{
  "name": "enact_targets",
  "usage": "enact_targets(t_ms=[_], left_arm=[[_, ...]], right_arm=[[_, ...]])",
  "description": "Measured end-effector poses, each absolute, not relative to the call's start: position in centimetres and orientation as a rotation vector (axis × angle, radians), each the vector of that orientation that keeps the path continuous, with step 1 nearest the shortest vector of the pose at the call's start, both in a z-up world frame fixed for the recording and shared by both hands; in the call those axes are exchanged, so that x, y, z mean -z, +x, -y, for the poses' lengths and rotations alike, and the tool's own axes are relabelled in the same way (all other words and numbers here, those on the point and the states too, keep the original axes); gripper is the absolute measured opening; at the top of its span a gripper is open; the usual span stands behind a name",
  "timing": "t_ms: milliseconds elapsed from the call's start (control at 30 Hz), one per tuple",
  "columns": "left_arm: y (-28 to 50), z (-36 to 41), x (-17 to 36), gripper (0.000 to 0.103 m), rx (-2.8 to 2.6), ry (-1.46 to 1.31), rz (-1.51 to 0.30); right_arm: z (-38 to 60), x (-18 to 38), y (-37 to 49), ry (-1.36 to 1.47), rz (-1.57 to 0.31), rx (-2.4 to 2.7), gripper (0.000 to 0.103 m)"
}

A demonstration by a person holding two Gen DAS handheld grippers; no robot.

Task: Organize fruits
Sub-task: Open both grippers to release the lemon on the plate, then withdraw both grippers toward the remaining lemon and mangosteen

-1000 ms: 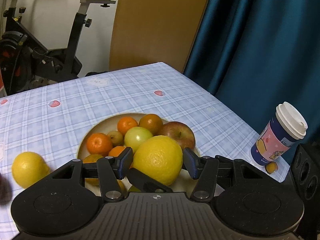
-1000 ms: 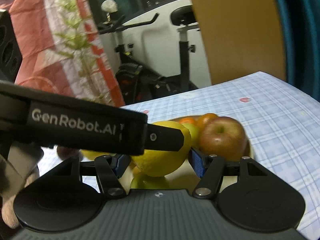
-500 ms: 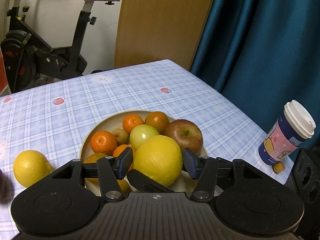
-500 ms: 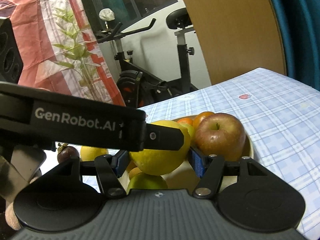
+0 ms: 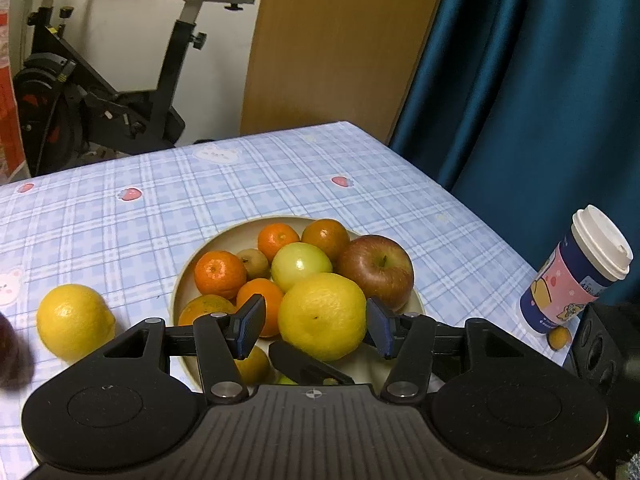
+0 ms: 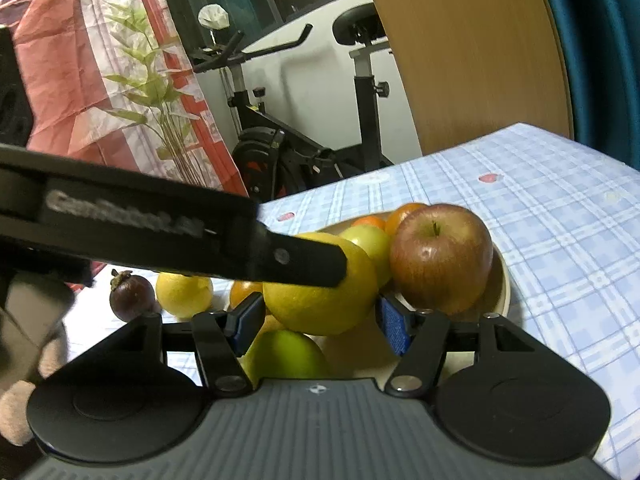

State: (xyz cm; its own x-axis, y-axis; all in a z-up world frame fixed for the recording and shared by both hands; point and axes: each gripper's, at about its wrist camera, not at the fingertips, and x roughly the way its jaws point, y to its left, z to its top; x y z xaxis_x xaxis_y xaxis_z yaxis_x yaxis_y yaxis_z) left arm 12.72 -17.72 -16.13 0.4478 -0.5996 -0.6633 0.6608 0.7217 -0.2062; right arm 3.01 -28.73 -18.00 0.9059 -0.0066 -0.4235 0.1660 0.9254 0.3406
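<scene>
A big yellow citrus (image 5: 322, 316) hangs over the pile in the beige bowl (image 5: 224, 236). My right gripper (image 6: 320, 320) is shut on the citrus (image 6: 320, 292), with a blue pad against each side. My left gripper (image 5: 314, 326) straddles the same fruit, and a thin gap shows at its left pad. One of its fingers (image 6: 304, 264) lies across the fruit's front, blurred. A right finger (image 5: 308, 364) pokes out under the fruit. The bowl also holds a red apple (image 5: 376, 272), a green fruit (image 5: 300, 266) and several tangerines (image 5: 220, 274).
A loose lemon (image 5: 74, 322) and a dark mangosteen (image 6: 132, 296) lie on the checked tablecloth left of the bowl. A lidded paper cup (image 5: 580, 276) stands near the table's right edge with a tiny orange fruit (image 5: 559, 337) at its foot. An exercise bike (image 5: 120, 100) stands beyond the table.
The citrus stays between both pairs of jaws. It looks slightly smaller in the left wrist view, with a gap at the left pad. The left finger has slid left in the right wrist view.
</scene>
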Motion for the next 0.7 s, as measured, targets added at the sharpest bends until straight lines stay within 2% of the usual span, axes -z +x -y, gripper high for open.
enact_targets(t_ms=[333,700], left_arm=[[11.2,13.1,15.3,0.058,0.684,-0.013,-0.730],[11.0,7.4,14.2,0.059,0.520,-0.064,-0.674]], right_arm=[[27.8,18.0,3.1,0.346,-0.438,0.114,0.073],[27.5,18.0,3.0,0.335,-0.431,0.143,0.078]])
